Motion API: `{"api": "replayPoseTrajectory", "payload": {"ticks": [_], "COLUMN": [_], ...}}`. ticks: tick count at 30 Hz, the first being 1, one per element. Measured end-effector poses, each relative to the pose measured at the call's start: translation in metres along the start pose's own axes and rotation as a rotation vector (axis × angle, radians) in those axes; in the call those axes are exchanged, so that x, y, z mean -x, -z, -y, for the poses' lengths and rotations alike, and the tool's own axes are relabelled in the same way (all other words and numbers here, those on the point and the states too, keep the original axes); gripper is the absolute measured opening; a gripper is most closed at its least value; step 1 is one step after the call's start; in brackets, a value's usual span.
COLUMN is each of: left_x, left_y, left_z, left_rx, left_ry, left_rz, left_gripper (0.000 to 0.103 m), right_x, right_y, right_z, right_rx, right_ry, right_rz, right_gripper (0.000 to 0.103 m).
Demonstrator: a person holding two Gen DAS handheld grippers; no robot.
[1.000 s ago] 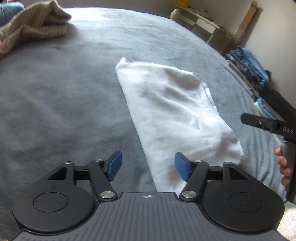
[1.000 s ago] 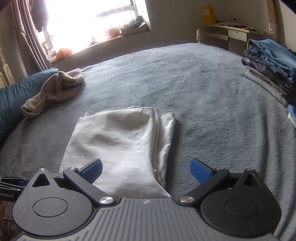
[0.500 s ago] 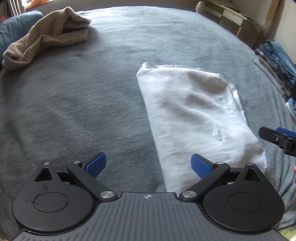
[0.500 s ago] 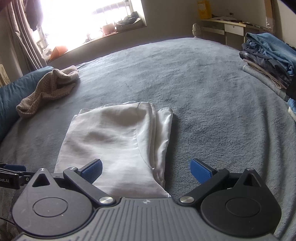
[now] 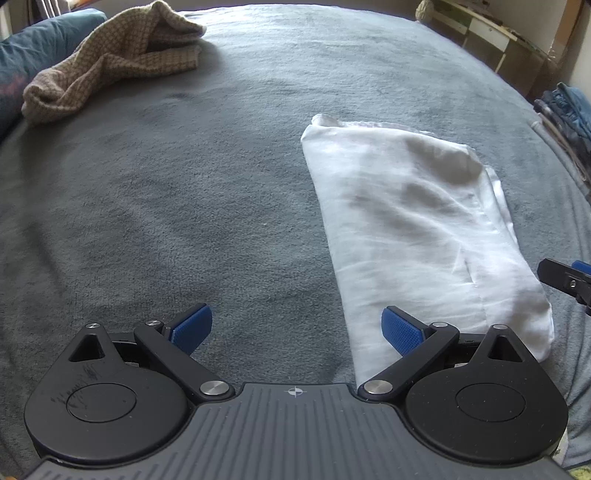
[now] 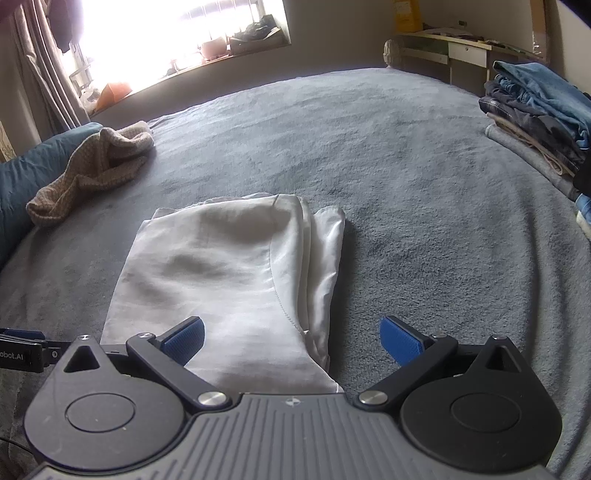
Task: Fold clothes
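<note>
Hovering low over the grey bedspread point(image 5: 155, 206), the left gripper point(image 5: 295, 328) has its blue pads spread wide; its jaws have just been opening, with nothing clamped between them, only blanket and the near left corner of the cloth beneath. Its right pad point(image 5: 400, 330) sits above that corner without pressing it. The right gripper point(image 6: 291, 338) is likewise splayed apart and grips nothing, straddling the near right edge of the same cloth.

The folded white garment point(image 6: 229, 273) lies flat on the bedspread directly ahead of both tools. In the right wrist view its long axis runs from 6 o'clock toward 12, leaning slightly to 1, with the layered edges stacked along its 3 o'clock side. In the left wrist view it point(image 5: 413, 229) sits toward 3 o'clock, its long axis running from about 5 up to 11, the narrow far end pointing away.

Farther out at 10 o'clock, a crumpled brown checked garment point(image 6: 92, 170) rests against a dark teal pillow point(image 6: 22, 173). At 2 o'clock, well apart, stands a pile of folded clothes point(image 6: 543, 110). Beyond the bed are a bright window point(image 6: 177, 33) and a desk point(image 6: 461, 48).
</note>
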State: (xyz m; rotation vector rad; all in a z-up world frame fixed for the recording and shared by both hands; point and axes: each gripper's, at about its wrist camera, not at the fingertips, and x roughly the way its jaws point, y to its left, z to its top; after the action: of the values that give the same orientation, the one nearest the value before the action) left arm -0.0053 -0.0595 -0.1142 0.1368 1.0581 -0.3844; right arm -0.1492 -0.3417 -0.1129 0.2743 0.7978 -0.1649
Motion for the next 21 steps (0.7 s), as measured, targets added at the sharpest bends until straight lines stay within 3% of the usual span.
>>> {"api": "replayPoseTrajectory", "payload": {"ticks": [21], "left_x": [-0.0054], "left_y": [0.0010], "left_z": [0.0003], "left_rx": [-0.014], "left_ry": [-0.062], "left_rz": [-0.015], "left_gripper": [0.099], "right_x": [-0.0058], "right_y": [-0.0003], "right_z": [-0.0010], "right_rx": [0.015], "right_ry": [0.032], "right_rz": [-0.032], "right_gripper": [0.103]}}
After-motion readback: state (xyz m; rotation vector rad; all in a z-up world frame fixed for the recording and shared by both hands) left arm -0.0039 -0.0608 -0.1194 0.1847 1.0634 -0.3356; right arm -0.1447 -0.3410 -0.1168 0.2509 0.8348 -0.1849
